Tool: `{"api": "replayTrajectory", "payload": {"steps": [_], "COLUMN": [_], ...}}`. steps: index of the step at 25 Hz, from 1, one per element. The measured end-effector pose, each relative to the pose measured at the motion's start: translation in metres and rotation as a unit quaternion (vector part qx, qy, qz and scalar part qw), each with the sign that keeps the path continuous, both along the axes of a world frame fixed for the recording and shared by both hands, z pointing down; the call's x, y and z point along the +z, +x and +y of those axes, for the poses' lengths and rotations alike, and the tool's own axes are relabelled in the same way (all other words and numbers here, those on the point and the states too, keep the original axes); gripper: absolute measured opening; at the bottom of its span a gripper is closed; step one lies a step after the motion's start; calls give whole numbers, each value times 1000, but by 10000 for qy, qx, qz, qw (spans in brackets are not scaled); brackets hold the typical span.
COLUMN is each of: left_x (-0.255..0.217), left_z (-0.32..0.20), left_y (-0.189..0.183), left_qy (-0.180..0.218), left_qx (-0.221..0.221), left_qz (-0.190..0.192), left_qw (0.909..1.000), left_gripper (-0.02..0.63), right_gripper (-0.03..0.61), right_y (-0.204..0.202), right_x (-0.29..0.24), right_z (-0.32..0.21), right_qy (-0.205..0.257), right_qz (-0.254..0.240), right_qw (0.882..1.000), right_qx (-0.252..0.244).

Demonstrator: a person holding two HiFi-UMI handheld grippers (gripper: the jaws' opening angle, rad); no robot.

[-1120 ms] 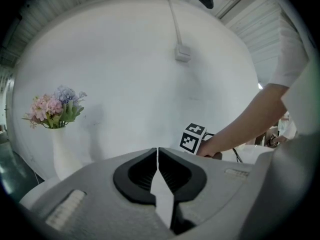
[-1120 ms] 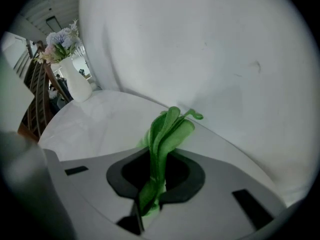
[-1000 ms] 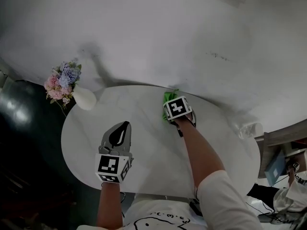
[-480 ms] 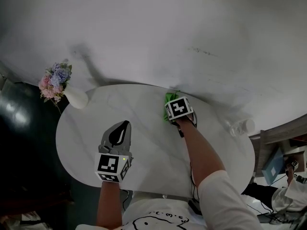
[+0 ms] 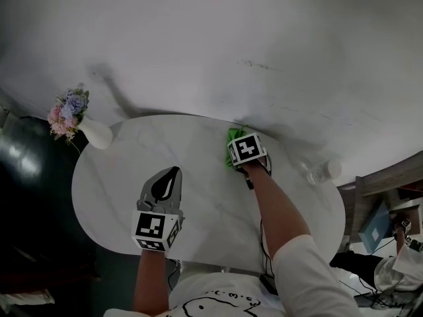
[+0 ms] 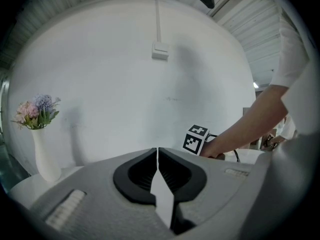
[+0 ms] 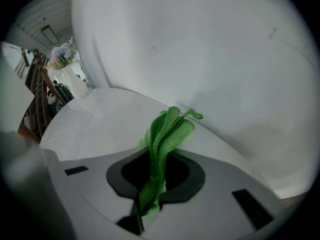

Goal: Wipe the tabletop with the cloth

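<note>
- Head view: the person's left gripper point(image 5: 166, 181) hovers over the near-left part of the round white tabletop point(image 5: 205, 197), its two jaws pressed together with nothing between them.
- The right gripper point(image 5: 242, 152) reaches to the table's far edge by the white wall point(image 5: 218, 51). The green cloth point(image 5: 232, 136) bunches just ahead of its marker cube.
- A white vase of pink and blue flowers point(image 5: 84, 125) stands at the far-left rim. A clear bottle point(image 5: 322, 171) sits at the right rim, well apart from both tools.
- Left gripper view: the dark pads meet along a thin line, empty. The vase stands at left, and the right gripper's cube and the person's forearm point(image 6: 250, 126) show at right.
- Right gripper view: the jaws pinch the green cloth. Its folds stand up and forward from between the pads, over the tabletop's far edge near the wall. Whether the cloth touches the surface cannot be told.
</note>
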State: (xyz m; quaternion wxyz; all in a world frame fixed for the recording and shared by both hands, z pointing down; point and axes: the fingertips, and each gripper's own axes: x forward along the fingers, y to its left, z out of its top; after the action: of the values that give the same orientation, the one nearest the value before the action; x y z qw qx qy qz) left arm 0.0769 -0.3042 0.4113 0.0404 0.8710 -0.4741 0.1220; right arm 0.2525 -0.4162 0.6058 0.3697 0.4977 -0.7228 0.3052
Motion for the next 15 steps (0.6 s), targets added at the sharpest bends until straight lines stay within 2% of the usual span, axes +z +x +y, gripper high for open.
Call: {"api": "replayTrajectory", "payload": {"steps": [15], "left_x": [-3], "left_z": [12], "left_y": [67], "left_qy": [81], "left_qx": [348], "left_qz": [-51], "left_qw": [9993], "left_gripper": [21], "right_gripper": [44], "right_y": [70], "right_x": [2], "right_z": [27], "right_qy": [-56], "right_qz": [-150], "right_qw": [9994], "right_qx": [304]}}
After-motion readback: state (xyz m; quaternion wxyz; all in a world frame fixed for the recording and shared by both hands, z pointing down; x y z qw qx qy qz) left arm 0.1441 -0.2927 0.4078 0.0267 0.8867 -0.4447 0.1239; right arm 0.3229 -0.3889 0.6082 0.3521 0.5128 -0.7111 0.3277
